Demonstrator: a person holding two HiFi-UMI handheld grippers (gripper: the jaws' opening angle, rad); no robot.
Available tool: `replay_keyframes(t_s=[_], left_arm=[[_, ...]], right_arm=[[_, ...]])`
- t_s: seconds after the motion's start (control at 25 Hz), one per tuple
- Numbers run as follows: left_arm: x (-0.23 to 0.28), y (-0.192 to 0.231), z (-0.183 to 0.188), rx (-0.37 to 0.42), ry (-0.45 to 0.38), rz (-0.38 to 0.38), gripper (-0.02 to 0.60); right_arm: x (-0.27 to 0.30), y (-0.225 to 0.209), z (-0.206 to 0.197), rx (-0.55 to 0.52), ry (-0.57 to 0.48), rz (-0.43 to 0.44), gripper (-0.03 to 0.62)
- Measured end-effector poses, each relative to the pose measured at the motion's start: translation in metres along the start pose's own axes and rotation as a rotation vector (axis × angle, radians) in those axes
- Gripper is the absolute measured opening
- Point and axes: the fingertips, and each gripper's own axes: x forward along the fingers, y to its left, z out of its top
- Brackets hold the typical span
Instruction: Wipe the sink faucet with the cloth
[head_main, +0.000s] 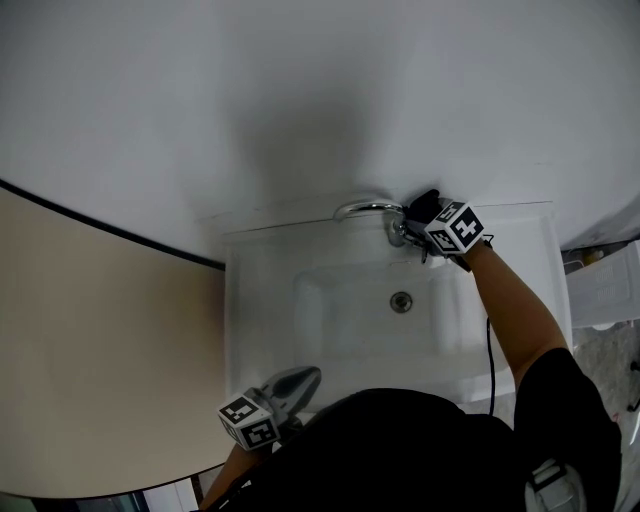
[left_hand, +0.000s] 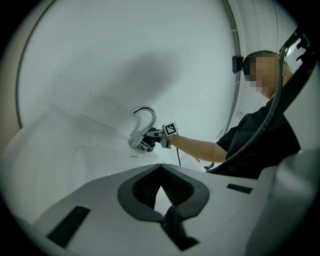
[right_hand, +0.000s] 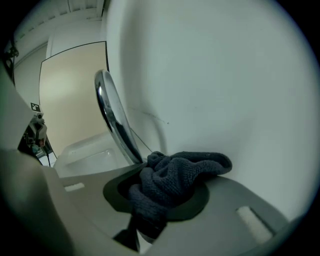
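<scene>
In the head view, the right claw (head_main: 416, 214) is held at the faucet (head_main: 362, 207) behind the sink (head_main: 250, 300), presumably for wiping, while the left claw (head_main: 297, 384) is kept back at the near rim. In the left gripper view, that left claw is shown pressed together and empty, which is not settled from above. Only in the right gripper view is the dark cloth (right_hand: 175, 180) seen bunched and pinched in the right claw, just beside the curved spout.

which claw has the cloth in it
The right claw, up at the faucet, is clamped on the dark grey cloth; the left claw is shut and empty.
</scene>
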Motion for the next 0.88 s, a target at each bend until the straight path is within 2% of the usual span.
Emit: replay_keyframes(t_s=[0.08,0.2,0.32,0.4,0.48,0.68,0.76,0.88], left_arm=[[-0.002,0.001,0.0,-0.006,-0.009,0.006,-0.008],[-0.004,0.004,0.0,-0.012,-0.023,0.004,-0.008],[-0.003,0.004,0.0,-0.013,-0.026,-0.004,-0.008],[-0.002,0.004,0.001,-0.011,-0.027,-0.011,-0.007],[0.0,0.005,0.003,-0.011,-0.03,-0.02,-0.008],[0.0,0.006,0.001,-0.014,-0.035,-0.036,-0.008],[0.001,0.005,0.001,-0.018,-0.035,-0.035,-0.008],[-0.002,0.006,0.001,-0.023,-0.042,-0.031,-0.007]], right_arm=[[-0.008,-0.003,0.013,0.059,-0.071,0.019,0.095],[-0.028,-0.002,0.048,0.19,-0.214,0.096,0.094],[-0.054,0.009,0.082,0.3,-0.355,0.208,0.094],[-0.067,0.025,0.105,0.317,-0.426,0.277,0.094],[-0.071,0.039,0.122,0.26,-0.426,0.279,0.094],[-0.058,0.066,0.151,0.081,-0.355,0.241,0.095],[-0.047,0.082,0.165,-0.069,-0.292,0.195,0.095],[-0.021,0.105,0.174,-0.334,-0.142,0.092,0.097]])
